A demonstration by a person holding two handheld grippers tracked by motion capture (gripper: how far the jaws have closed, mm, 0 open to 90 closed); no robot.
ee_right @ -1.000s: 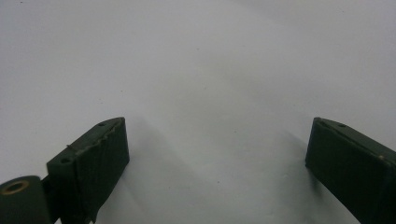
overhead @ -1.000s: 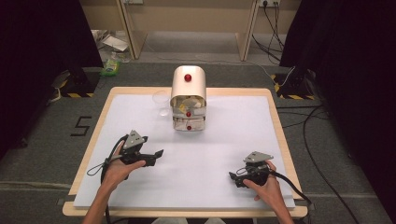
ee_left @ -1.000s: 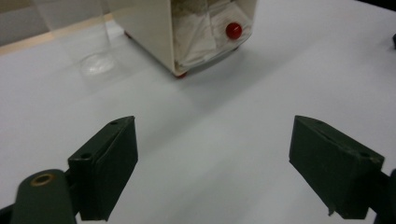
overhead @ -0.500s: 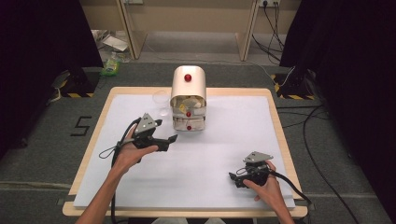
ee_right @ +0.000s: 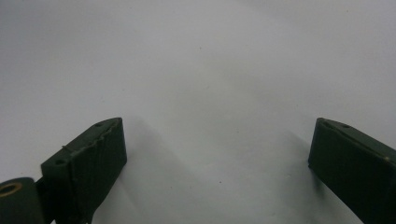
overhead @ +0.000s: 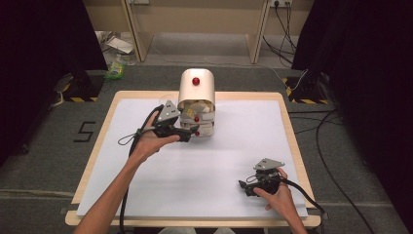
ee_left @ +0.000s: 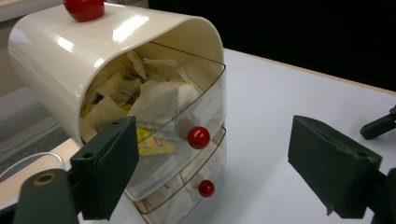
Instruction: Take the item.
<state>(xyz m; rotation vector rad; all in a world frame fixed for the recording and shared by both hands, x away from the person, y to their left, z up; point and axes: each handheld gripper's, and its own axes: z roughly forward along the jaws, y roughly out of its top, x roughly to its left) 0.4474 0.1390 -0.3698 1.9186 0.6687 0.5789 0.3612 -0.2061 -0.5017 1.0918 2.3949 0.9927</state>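
A cream tea-bag dispenser with a red knob on top stands at the back middle of the table. In the left gripper view the dispenser shows two clear drawers stuffed with tea bags. The upper drawer's red knob sits above the lower drawer's knob. My left gripper is open just in front of the drawers, at their left side, holding nothing; in its own view the left gripper has the two knobs between its spread jaws. My right gripper rests open at the front right, over bare white sheet.
A white sheet covers the wooden table top. A clear glass stands left of the dispenser, partly behind my left gripper. Cables lie on the floor to the right, and litter at the back left.
My left gripper has travelled from the front left of the table forward and right to the dispenser's drawers. The right gripper has stayed put.
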